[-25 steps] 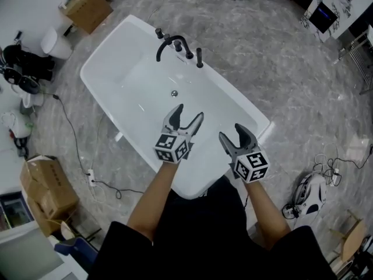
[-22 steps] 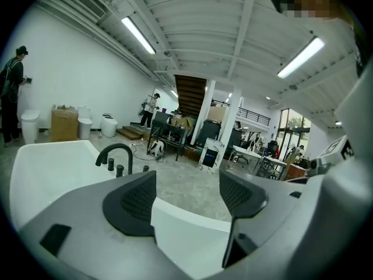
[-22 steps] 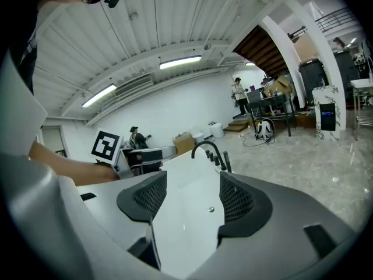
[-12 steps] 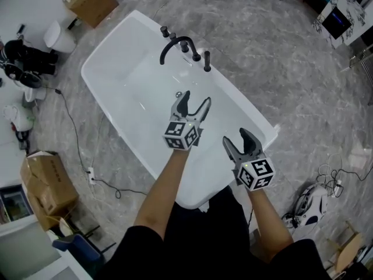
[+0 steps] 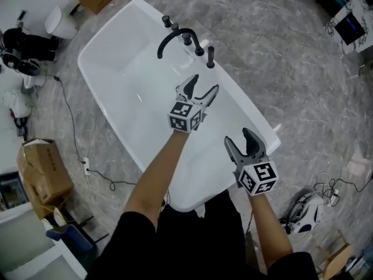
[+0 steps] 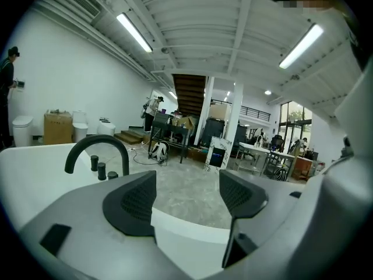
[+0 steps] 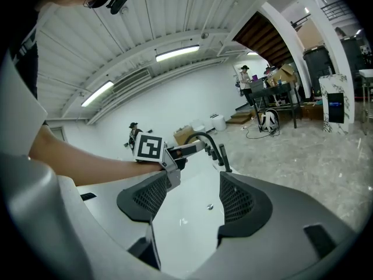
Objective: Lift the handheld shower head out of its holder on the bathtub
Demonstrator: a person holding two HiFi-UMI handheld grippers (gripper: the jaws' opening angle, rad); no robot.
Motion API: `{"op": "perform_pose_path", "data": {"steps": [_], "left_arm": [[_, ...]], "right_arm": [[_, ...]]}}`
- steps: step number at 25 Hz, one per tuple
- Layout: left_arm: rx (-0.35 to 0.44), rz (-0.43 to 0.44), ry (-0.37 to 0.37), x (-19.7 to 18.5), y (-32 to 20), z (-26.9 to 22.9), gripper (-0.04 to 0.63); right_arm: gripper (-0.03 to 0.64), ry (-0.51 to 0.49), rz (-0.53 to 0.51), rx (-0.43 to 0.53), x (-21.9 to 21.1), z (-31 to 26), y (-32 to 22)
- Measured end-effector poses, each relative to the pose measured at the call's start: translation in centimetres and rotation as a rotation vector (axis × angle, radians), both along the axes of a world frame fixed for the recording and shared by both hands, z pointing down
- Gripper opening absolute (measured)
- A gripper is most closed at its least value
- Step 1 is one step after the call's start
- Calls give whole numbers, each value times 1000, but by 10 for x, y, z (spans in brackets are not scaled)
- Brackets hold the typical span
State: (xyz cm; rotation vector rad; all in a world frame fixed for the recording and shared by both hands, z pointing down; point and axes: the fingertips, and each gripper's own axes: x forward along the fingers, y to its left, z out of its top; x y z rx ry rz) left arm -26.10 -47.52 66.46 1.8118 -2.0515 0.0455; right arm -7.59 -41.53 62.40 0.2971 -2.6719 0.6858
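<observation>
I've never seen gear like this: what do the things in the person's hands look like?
Each hand carries a grey two-jaw tool, the left gripper and the right gripper. Both have curved jaws, black meshed pads and a cube of black-and-white square markers. The sleeves are short and black.

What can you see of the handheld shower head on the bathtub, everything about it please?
The handheld shower head is a slim, matte black stick standing upright in its holder on the rim of the white bathtub. It sits at the end of the row of black fittings, past the arched spout and the knobs. Its material is too small to judge. Nothing touches it: the left gripper hovers short of it, jaws apart and empty.
</observation>
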Motion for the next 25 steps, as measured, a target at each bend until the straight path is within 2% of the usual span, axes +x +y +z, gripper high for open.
{"op": "perform_pose_path", "data": {"steps": [9, 12, 17, 25], "left_arm": [[-58, -26, -5, -38, -44, 49, 314], [-88, 8, -25, -43, -59, 64, 314], [-142, 17, -68, -56, -75, 89, 314], [-153, -23, -63, -72, -105, 100, 314]], "right_arm": [[252, 50, -67, -8, -13, 41, -3], [252, 62, -76, -24, -18, 52, 1], [252, 78, -131, -45, -23, 73, 15], [252, 94, -154, -88, -13, 94, 15]]}}
